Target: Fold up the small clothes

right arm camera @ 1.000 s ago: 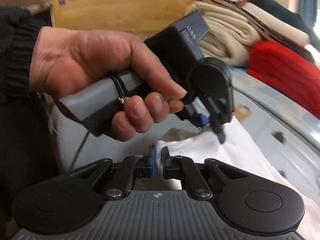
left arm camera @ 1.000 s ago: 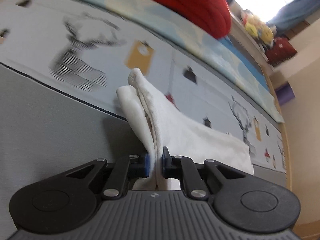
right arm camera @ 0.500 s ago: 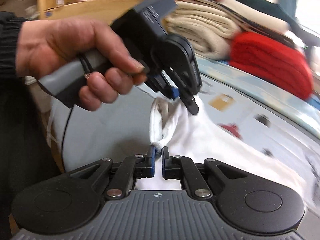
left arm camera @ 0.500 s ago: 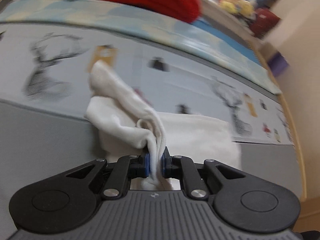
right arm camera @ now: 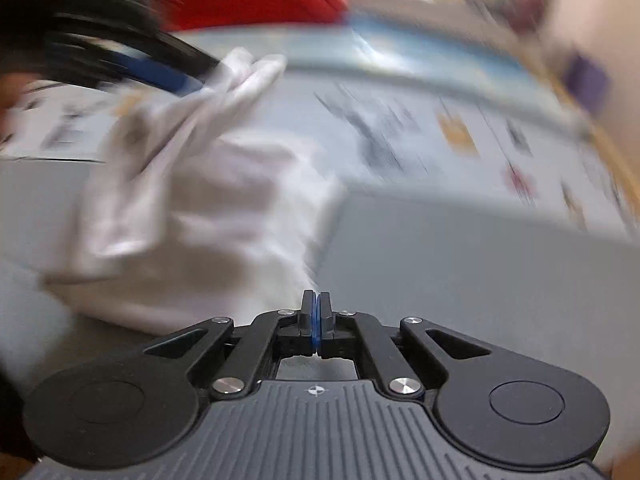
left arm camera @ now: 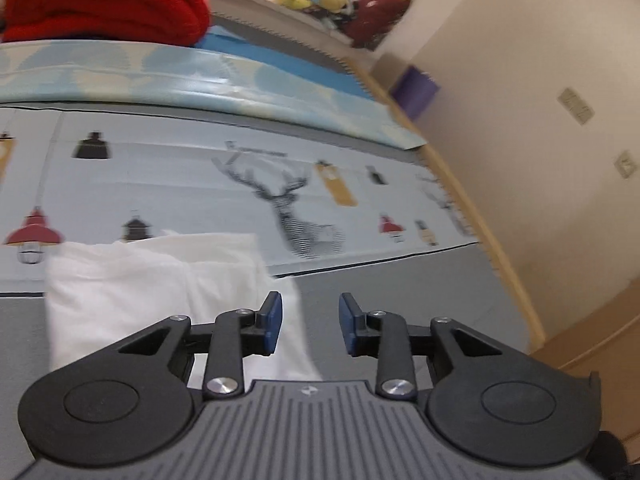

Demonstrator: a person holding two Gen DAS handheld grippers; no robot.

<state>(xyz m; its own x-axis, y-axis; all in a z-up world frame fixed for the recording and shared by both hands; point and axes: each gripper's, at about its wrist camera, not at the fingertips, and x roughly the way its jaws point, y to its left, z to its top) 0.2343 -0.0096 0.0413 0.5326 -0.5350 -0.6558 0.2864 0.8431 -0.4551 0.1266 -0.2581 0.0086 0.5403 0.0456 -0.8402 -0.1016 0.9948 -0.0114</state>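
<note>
blurring right view | left tool [left arm camera: 307,322] just released white garment [left arm camera: 152,280] | right tool [right arm camera: 316,320] clenched empty

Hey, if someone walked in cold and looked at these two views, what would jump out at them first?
Probably the white garment lying on the grey bed cover, just beyond the open left gripper, whose jaws have just been opening with nothing pinched. Next, the bright red folded blanket at the far edge of the bed. In the right wrist view the right gripper is shut and empty beside the blurred cloth.
</note>
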